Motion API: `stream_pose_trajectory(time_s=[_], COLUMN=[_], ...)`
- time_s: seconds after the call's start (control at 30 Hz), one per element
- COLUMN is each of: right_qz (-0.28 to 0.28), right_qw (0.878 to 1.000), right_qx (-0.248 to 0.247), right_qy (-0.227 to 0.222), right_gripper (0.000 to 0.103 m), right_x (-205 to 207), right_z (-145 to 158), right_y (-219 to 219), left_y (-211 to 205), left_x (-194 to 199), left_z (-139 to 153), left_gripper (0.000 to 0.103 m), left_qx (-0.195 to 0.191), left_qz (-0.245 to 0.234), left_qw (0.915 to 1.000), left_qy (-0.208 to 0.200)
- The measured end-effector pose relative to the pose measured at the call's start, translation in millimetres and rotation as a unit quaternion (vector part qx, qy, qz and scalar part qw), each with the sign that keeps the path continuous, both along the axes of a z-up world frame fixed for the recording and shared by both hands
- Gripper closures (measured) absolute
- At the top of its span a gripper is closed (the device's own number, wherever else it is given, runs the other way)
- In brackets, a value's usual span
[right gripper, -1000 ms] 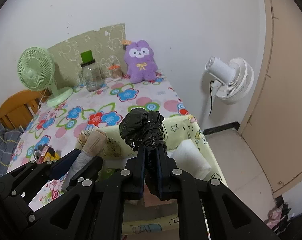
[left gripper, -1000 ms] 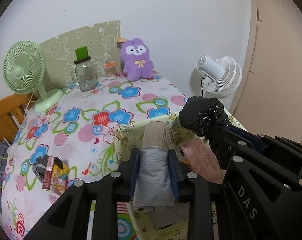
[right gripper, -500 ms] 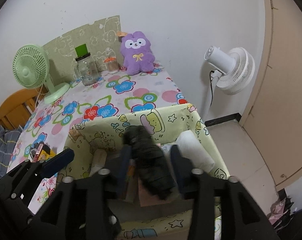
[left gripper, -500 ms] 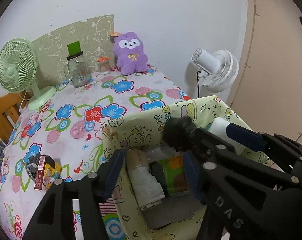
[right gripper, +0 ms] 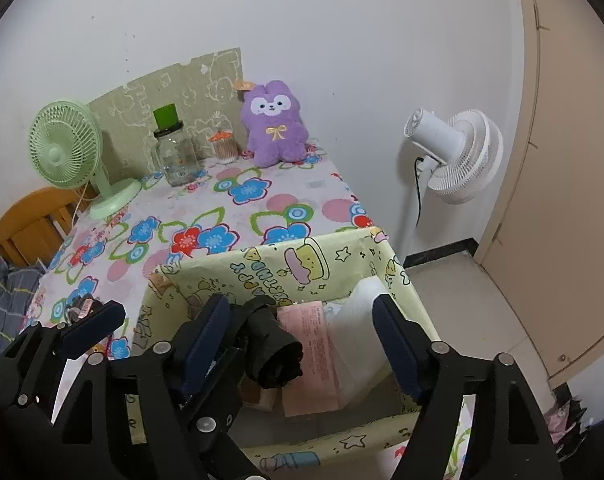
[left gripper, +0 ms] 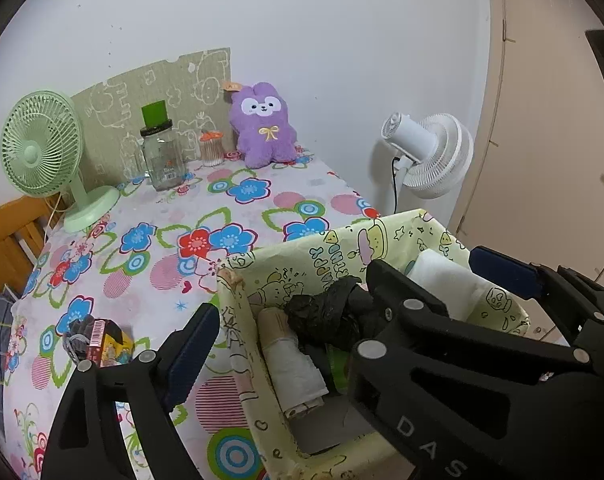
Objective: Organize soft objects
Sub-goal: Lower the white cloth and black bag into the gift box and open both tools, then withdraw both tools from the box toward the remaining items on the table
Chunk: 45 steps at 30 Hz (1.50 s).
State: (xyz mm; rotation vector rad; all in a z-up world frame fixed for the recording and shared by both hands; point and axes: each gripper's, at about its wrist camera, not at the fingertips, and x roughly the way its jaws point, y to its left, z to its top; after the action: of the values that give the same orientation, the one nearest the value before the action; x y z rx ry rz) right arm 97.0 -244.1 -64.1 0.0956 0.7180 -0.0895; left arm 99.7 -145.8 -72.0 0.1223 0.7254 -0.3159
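Low in both frames, each hand-held gripper, left (left gripper: pixel 286 344) and right (right gripper: pixel 302 340), is opening, empty, over the yellow basket (right gripper: pixel 262 264) holding the black bundle (right gripper: pixel 274 356).

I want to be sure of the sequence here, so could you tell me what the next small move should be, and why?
Probably lift both grippers clear of the fabric bin. The black roll and pale roll already lie inside it, and the jaws of the left gripper and right gripper are opening with no pad pressing on either.

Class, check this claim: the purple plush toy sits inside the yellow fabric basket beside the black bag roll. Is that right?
No. The purple plush toy sits on the table against the far wall, as the right wrist view shows; the black bag roll does lie inside the yellow fabric basket.
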Motion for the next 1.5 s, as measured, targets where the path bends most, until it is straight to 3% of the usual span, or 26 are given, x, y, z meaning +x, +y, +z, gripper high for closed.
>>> stream_pose_trajectory(time_s=[0.87,1.5], right_qz=[0.018,0.039], right_qw=[0.997,0.995], right_qx=[-0.018,-0.023], right_qy=[-0.069,-0.087], right_gripper=[0.009,0.006], right_x=[-35.3,-53.8], right_z=[41.4,51.3], right_y=[45.4,95.5], left_y=[43.9,92.5], left_x=[-35.0,-55.1], left_z=[37.5,44.9], left_gripper=[0.008,0.006], left_qx=[-0.002,-0.006], left_qz=[0.021,0.047], left_qw=[0.9978,0.9957], left_qy=[-0.063,-0.080])
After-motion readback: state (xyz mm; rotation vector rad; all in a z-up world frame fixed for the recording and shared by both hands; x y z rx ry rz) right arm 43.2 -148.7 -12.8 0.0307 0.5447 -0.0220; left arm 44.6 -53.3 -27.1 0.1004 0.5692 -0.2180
